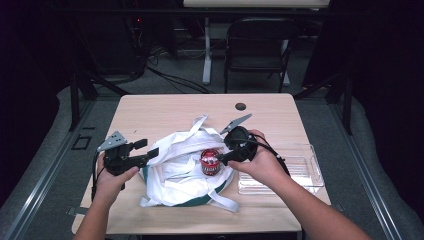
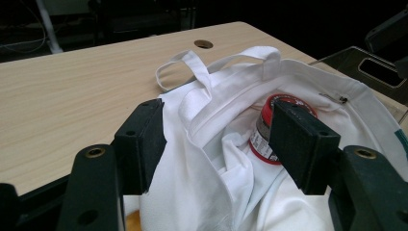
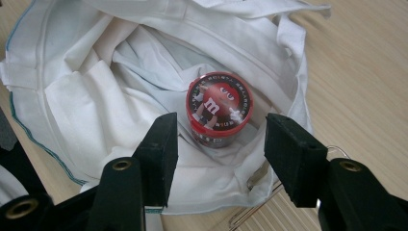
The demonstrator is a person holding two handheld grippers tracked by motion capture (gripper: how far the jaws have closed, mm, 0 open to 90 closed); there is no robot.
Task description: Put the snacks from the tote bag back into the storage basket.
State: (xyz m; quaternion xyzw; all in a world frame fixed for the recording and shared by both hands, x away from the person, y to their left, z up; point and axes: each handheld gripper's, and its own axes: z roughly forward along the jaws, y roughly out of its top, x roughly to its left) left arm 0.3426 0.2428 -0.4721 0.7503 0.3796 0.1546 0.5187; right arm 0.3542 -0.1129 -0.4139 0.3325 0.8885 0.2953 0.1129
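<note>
Overhead, the high view takes in the whole wooden table (image 1: 165, 107): a crumpled white cloth bag (image 1: 175, 170) sits at its middle, a red-lidded candy jar (image 1: 210, 162) nestled in the bag's open mouth, and a clear plastic tray (image 1: 305, 167) lies at the bag's three o'clock. The left gripper (image 1: 150, 149) reaches in from nine o'clock, forearm angled up from the near edge, its jaws spread at the bag's rim; the right gripper (image 1: 222, 159) comes from three o'clock, wrist bent inward, beside the jar. From the left gripper view, the jaws stand released, white cloth bunched between them, and the jar (image 2: 269, 130) leans, its long axis tilted, lid toward one o'clock. From the right gripper view, the jaws gape, empty, either side of the jar (image 3: 219, 108), whose printed lid faces the camera.
</note>
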